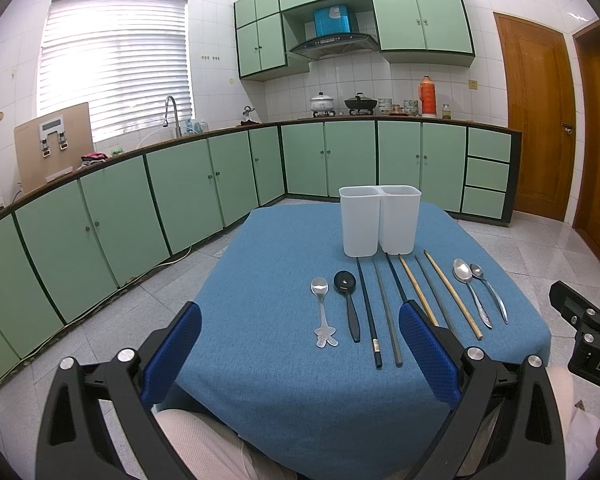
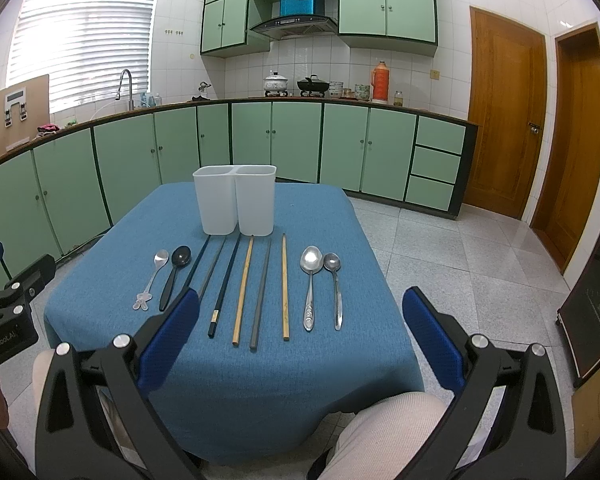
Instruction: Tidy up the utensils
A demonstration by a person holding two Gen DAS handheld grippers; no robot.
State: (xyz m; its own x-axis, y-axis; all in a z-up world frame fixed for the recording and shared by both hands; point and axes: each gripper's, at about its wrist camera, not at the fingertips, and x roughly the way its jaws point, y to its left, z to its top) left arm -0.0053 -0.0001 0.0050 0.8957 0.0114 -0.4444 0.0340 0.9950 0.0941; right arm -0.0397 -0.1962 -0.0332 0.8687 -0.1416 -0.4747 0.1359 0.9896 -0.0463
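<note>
- A green-cabinet kitchen surrounded a counter (image 2: 340, 216) under blue cloth.
- Ten utensils lay in a row, long axes running 6 to 12 o'clock toward the white two-compartment holder (image 2: 234, 200), which stood empty as far as could be seen.
- The chopsticks (image 2: 242, 292) lay centre, spoons (image 2: 310, 280) at either end.
- The right gripper (image 2: 300, 344) hovered spread and empty, the row at its 12 o'clock.
- The left gripper (image 1: 300, 344), equally spread, sat nearer the black spoon (image 1: 348, 300).

Kitchen I'm looking into

I'm seeing green cabinets (image 2: 284, 140) running along white tiled walls (image 2: 312, 60), daylight glowing through window blinds (image 2: 84, 32) at ten o'clock, wooden doors (image 2: 504, 108) standing at two o'clock, pale floor tiles (image 2: 460, 264) gleaming.
</note>
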